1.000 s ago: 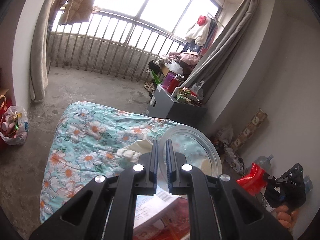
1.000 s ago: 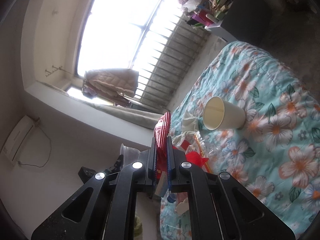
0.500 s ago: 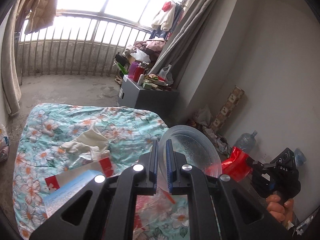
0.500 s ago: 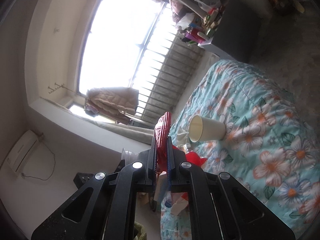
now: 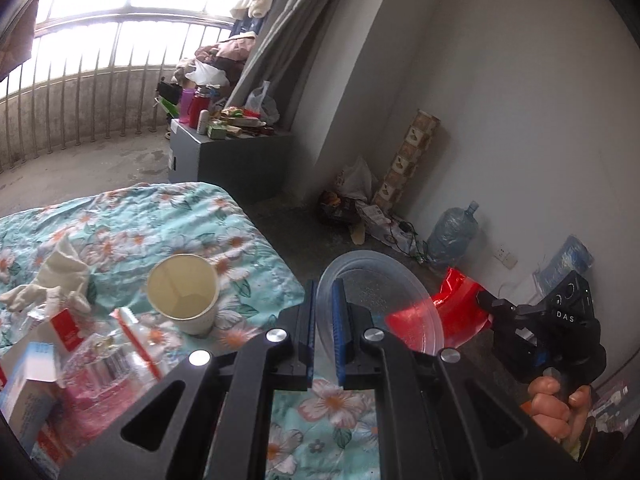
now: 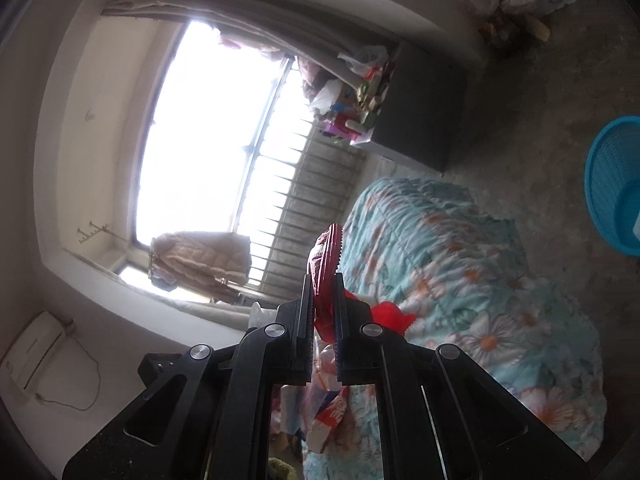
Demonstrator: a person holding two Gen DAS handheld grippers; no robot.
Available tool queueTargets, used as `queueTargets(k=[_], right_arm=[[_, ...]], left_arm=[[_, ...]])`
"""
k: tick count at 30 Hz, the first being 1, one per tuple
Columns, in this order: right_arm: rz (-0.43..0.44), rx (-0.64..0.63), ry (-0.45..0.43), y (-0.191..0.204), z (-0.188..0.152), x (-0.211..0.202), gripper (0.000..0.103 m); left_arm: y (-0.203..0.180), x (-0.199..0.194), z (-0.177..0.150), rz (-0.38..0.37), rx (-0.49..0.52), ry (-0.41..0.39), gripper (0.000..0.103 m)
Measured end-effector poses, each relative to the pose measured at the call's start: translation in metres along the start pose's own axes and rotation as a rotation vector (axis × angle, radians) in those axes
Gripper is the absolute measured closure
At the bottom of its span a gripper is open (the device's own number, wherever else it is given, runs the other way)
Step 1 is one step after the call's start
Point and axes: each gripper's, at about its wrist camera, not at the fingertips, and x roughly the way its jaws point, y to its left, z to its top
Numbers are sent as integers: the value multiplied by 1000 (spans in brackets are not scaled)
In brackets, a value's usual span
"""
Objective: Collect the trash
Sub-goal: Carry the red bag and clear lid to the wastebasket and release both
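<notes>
Clear plastic: a transparent lid (image 5: 380,304) is pinched at its rim by the left hand-held gripper (image 5: 325,312), jaws nearly closed, at lower centre of the left wrist view.
Red wrapper: a crinkled red wrapper (image 6: 327,258) is clamped between the almost shut jaws of the right hand-held gripper (image 6: 324,304), at centre of the right wrist view; the same wrapper is seen at right in the left view, beside the person's hand (image 5: 556,404).
Bin: a blue basket (image 6: 612,184) is seen on the floor at the right edge of the right wrist view, well apart from both loads.
Left on the bed: a paper cup (image 5: 184,294), a crumpled tissue (image 5: 60,276), a small carton (image 5: 24,384) and plastic packets (image 5: 108,364) lie on the floral quilt (image 5: 224,228).
Step judged: carrying both pieces to the basket.
Done well: both grips should be kept firm until each piece is over the basket's opening; the thin lid could slip if tilted, so it is best released low, one piece at a time.
</notes>
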Motion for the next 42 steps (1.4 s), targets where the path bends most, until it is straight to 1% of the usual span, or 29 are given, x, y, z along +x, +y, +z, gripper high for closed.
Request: queueTargets(k=[4,7,10,14,17,20,25,26,27,28,29,30,32,33,35,36,38,40,42], right_arm=[[-58,25,-60,-23,15,-20,96],[-151,39,-124,-45,27,-39,96],[-258,56,-182,-72,39,-56,96],[-374,129,-221,-118,52,-69,96],[-432,178,-238,-151,61,-74,96],[-476,227,-243,-179,69,-74,95],[-526,274,-244,-222,88,-64,91],[-544,295,-249,-236,93,-60,91],[-548,301,-250,-243,95,-61,87],[-554,308,-236,-257,100,-55,78],[-575,328,-220,-269,102,-51,72],[-589,348,-205,-277,104,-49,65],[-614,403,-168,-297,102,-43,64],[-621,427,-159,-304,100,-43,63],[-604,435,-164,-307,94,-47,58],[-600,430,-168,-305,91,-49,55],[-588,422,-171,-298,84,-53,55],[-572,409,-174,-292,80,-55,53],[-556,377,-185,-275,76,-61,51]], left_arm=[[-26,40,-3,-41,41,69,96],[-50,75,-5,-71,78,126,96],[-80,118,-9,-102,115,202,96],[-119,175,-18,-131,179,299,96],[-144,223,-31,-141,215,380,96],[-165,267,-47,-131,239,457,96],[-187,334,-67,-97,265,534,95],[-189,345,-70,-87,267,548,94],[-191,359,-74,-82,259,562,88],[-191,371,-78,-75,248,573,80],[-190,381,-82,-63,239,584,65],[-190,388,-86,-38,232,589,61],[-186,392,-89,0,212,596,61],[-185,389,-88,-11,201,596,61],[-185,381,-83,-31,201,571,59],[-185,374,-79,-31,211,551,58],[-187,361,-71,-35,217,516,57],[-188,342,-59,-54,216,480,57],[-190,319,-47,-73,220,444,55]])
